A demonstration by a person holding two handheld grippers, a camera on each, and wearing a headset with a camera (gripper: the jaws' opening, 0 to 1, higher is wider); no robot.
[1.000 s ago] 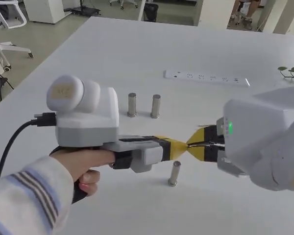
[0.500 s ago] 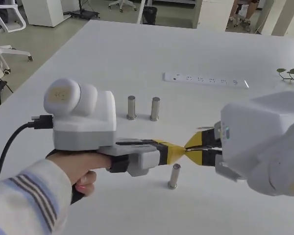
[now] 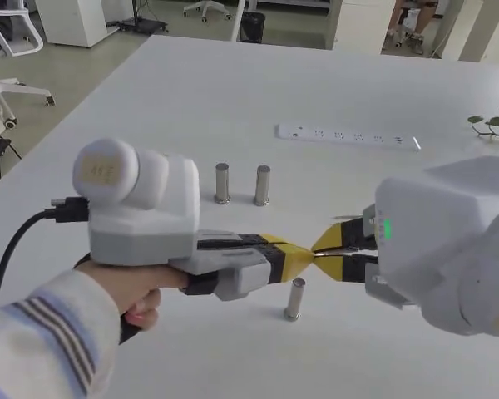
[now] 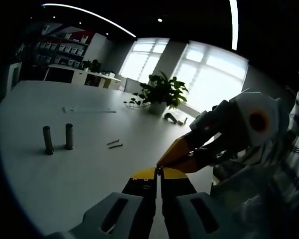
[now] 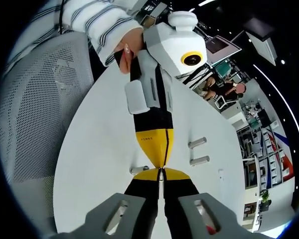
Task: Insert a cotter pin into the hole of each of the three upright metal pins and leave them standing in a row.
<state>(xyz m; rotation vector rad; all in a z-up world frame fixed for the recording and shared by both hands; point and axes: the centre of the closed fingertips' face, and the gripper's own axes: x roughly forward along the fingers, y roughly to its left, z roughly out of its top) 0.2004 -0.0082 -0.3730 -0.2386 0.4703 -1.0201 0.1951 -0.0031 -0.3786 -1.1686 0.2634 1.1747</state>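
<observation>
Hardly anything has shifted over the last second: both tools stay tip to tip just above the near pin (image 3: 294, 298), and the head view has only drifted a little. From the left, a hand (image 3: 137, 295) holds the left tool (image 3: 307, 254) level over the bench (image 3: 233, 91), its yellow jaws pressed narrow. Beyond the near pin and to its left, the two other pins (image 3: 222, 183) (image 3: 263, 184) stand upright side by side, none visibly fitted with a cotter. The near pin stands alone, closer to the person, out of line with that pair. Right of it, the right tool (image 3: 322, 253) meets the left nose to nose, jaws likewise closed down. This posture looks like a handover or regrip of a cotter pin, though anything pinched at the tips is too small to make out. Two loose cotter pins (image 4: 113, 144) lie on the bench farther off than the near pin.
</observation>
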